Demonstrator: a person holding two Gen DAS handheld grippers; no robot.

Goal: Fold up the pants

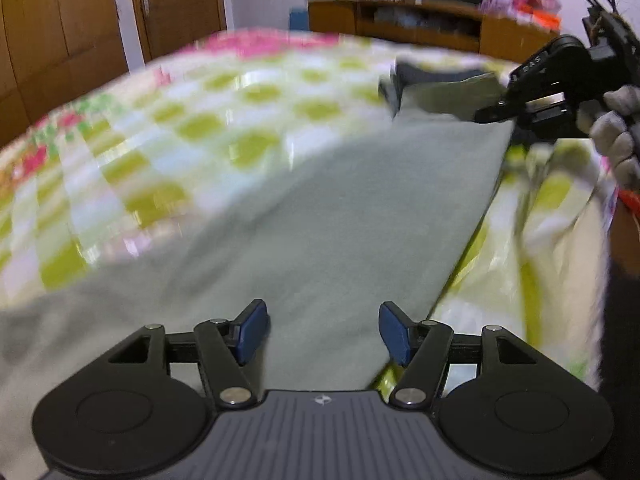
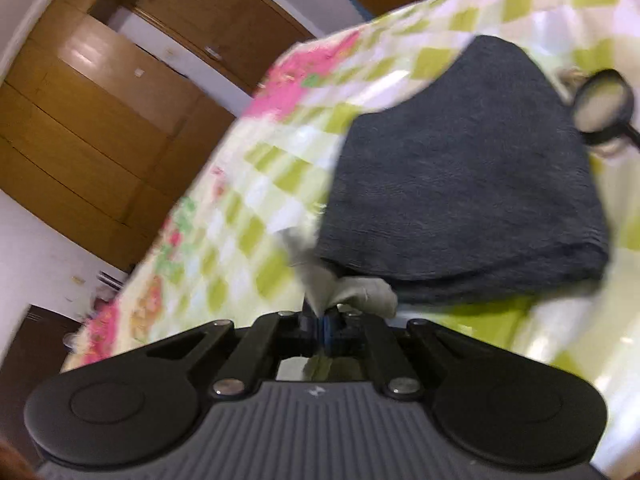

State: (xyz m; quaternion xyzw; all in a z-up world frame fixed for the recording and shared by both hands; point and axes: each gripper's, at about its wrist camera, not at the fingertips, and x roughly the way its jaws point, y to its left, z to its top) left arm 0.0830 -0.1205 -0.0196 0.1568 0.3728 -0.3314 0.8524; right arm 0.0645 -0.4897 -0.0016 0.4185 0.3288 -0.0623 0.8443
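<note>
The left gripper [image 1: 323,330], black with two blue rubber pads, stands with its jaws well apart and nothing clamped; between and ahead of them spreads the pale grey-green fabric of the pants [image 1: 320,208], lying on a quilted bedcover [image 1: 168,120] checked in lime green and white with pink flowers along its border. The pants' long right edge [image 1: 472,232] runs diagonally from just beside the right-hand pad up toward the far corner, where the right gripper [image 1: 490,114] pinches it; a grey-gloved hand [image 1: 612,128] holds that tool. On the right gripper's black arm there is white lettering, too blurred to read with certainty. A small pale logo mark [image 1: 322,400] sits on the ribbed grey body behind the left jaws. In the right wrist view the right gripper [image 2: 326,320] has its jaws closed tight on a bunched fold of the light pants cloth [image 2: 352,288], which rises just ahead of the pads. Beyond that lies a dark charcoal folded garment [image 2: 464,168], its near edge just past the pinched cloth. To the left of both jaws the bedcover lies open up to the bed's far edge, with brown wooden wardrobe doors [image 2: 92,120] behind.
</note>
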